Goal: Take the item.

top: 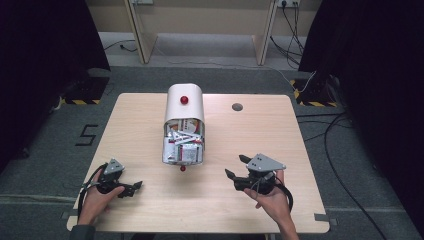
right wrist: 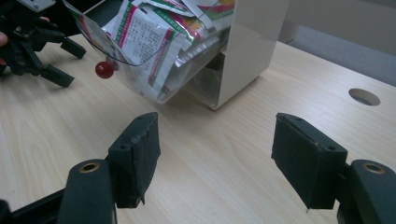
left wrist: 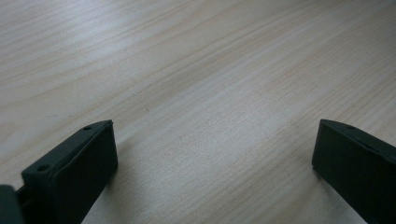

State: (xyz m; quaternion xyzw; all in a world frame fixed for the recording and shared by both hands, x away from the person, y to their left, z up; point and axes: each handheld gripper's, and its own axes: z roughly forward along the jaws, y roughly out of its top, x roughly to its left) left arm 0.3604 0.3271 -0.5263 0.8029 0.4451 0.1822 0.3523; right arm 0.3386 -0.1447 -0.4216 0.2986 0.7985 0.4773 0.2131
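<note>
A white rounded dispenser box with a red knob on top stands at the middle of the wooden table. Its clear front drawer is tipped open toward me, packed with printed sachets, and has a small red knob at its lip. My left gripper rests low at the front left, open, with bare wood between its jaws. My right gripper hovers at the front right, open and empty, aimed at the drawer and apart from it.
A round cable hole is cut in the table right of the box. Black curtains flank both sides. Cables trail over the grey floor to the right. A wooden frame stands behind the table.
</note>
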